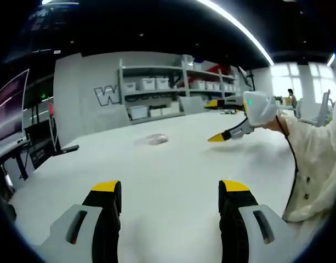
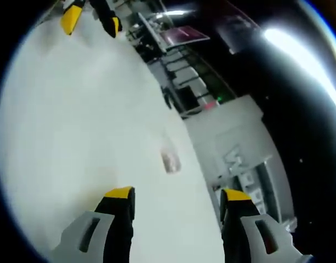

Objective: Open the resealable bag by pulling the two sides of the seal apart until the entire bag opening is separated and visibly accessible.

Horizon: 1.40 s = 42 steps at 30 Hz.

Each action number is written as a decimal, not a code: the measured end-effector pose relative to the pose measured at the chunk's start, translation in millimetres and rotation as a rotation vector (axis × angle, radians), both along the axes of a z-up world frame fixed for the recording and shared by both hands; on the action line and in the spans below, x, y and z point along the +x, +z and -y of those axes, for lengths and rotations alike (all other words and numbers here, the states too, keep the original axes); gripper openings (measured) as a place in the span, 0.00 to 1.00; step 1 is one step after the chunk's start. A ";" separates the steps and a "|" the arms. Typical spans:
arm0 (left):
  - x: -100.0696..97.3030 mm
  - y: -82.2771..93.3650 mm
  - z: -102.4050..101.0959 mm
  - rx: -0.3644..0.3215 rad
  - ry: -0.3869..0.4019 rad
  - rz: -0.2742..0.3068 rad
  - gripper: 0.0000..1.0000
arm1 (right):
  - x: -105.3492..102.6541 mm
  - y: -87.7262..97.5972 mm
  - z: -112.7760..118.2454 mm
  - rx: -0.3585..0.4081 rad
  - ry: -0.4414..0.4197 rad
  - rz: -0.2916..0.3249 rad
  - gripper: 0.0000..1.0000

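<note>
Both grippers (image 1: 170,189) (image 2: 176,196) agape; bag (image 1: 152,139) flat, orientation unclear.

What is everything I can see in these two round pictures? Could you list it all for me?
Resealable bag: one, clear with something pinkish inside, lying flat on the table, nothing touching it; blurred in the right gripper view.
Table: one, white, under the bag.
Shelving unit: one, grey, with white bins, by the far wall.
Wall: grey, with a large white letter W.
Ceiling light strip: one, white, overhead.
Monitor: one, dark, at the left edge.
Left gripper: one, grey with yellow tips, jaws apart, above the table, short of the bag.
Right gripper: one, same colours, jaws apart, short of the bag.
Sleeve: one, cream, at the right edge.
</note>
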<state>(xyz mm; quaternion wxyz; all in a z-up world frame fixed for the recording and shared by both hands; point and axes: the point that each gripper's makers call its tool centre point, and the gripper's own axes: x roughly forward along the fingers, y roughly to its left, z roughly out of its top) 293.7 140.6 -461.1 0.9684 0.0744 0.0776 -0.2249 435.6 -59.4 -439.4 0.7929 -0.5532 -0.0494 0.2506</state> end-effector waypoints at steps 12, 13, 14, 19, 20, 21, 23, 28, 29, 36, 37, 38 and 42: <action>-0.5 -0.3 -2.9 -0.001 0.002 0.000 0.72 | 4.9 -0.6 -6.4 -0.013 0.007 -0.005 0.62; -0.4 0.0 -3.0 -0.002 0.003 0.001 0.72 | 5.1 -0.8 -6.6 -0.013 0.007 -0.005 0.62; -0.5 0.3 -3.1 -0.003 0.003 0.002 0.72 | 5.8 -1.1 -6.9 -0.013 0.007 -0.006 0.62; -0.2 -0.7 -2.3 -0.002 0.000 -0.002 0.72 | 10.9 -3.8 -9.4 -0.020 0.010 -0.015 0.62; -0.3 -1.0 -2.1 -0.002 0.000 -0.002 0.72 | 11.8 -3.9 -9.5 -0.022 0.008 -0.015 0.62; -0.3 -1.2 -2.0 -0.002 -0.001 -0.003 0.72 | 11.9 -3.7 -9.6 -0.022 0.008 -0.014 0.62; -0.4 -1.2 -2.0 -0.003 -0.001 -0.003 0.72 | 12.3 -3.4 -10.3 -0.014 0.010 -0.016 0.62; 0.5 -2.8 -3.2 -0.005 0.001 -0.008 0.72 | 13.7 -4.9 -10.7 -0.018 0.010 -0.021 0.62; 0.8 -3.2 -3.3 -0.005 0.001 -0.009 0.72 | 13.6 -5.0 -11.2 -0.016 0.012 -0.023 0.62; 1.4 -3.8 -3.7 -0.007 0.001 -0.010 0.72 | 16.5 -6.7 -14.4 -0.023 0.016 -0.025 0.62; 1.5 -3.8 -3.8 -0.007 0.001 -0.010 0.72 | 17.0 -6.9 -15.2 -0.023 0.016 -0.027 0.62; 1.5 -3.6 -4.2 -0.007 0.002 -0.009 0.72 | 17.6 -7.0 -15.8 -0.024 0.017 -0.027 0.62; 1.5 -3.2 -5.5 -0.009 0.005 -0.008 0.72 | 18.7 -5.9 -19.1 -0.023 0.022 -0.025 0.62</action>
